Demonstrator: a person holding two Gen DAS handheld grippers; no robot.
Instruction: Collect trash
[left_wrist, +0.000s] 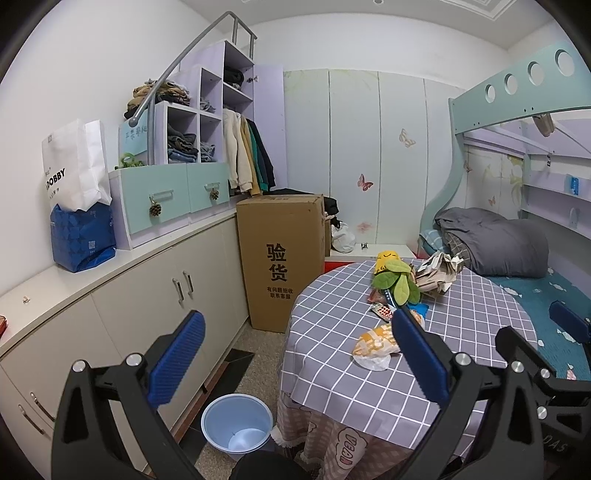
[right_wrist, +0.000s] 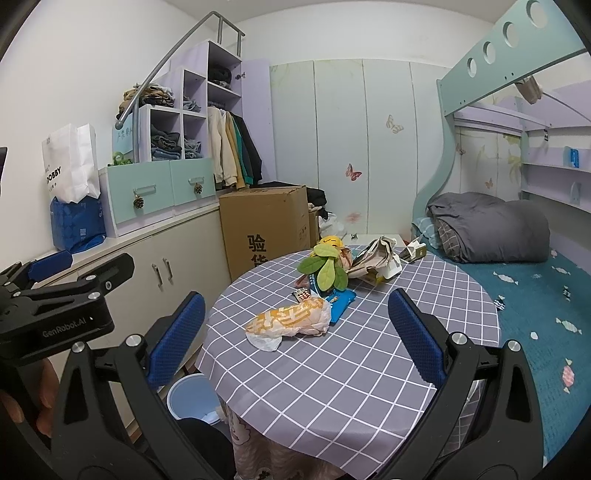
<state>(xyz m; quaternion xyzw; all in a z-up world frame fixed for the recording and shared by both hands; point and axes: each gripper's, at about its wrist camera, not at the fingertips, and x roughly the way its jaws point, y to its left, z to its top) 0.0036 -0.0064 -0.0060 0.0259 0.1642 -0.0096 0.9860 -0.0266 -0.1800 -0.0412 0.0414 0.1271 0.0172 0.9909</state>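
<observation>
An orange-and-yellow food wrapper (right_wrist: 291, 319) lies on the round table's grey checked cloth (right_wrist: 332, 369), with a white tissue (right_wrist: 264, 341) at its near edge. Behind it are a blue packet (right_wrist: 341, 302), a small red-and-white pack (right_wrist: 303, 294), crumpled newspaper (right_wrist: 373, 254) and a small carton (right_wrist: 415, 253). My right gripper (right_wrist: 297, 339) is open just short of the wrapper. My left gripper (left_wrist: 299, 356) is open over the table's left edge, with the wrapper (left_wrist: 376, 341) by its right finger. A blue bin (left_wrist: 236, 421) stands on the floor below.
A yellow plush with green leaves (right_wrist: 325, 269) sits among the litter. A tall cardboard box (left_wrist: 284, 258) stands left of the table beside low cabinets (left_wrist: 166, 295). A bunk bed with a grey quilt (right_wrist: 491, 229) lies to the right. A hand (right_wrist: 22, 398) holds the left gripper.
</observation>
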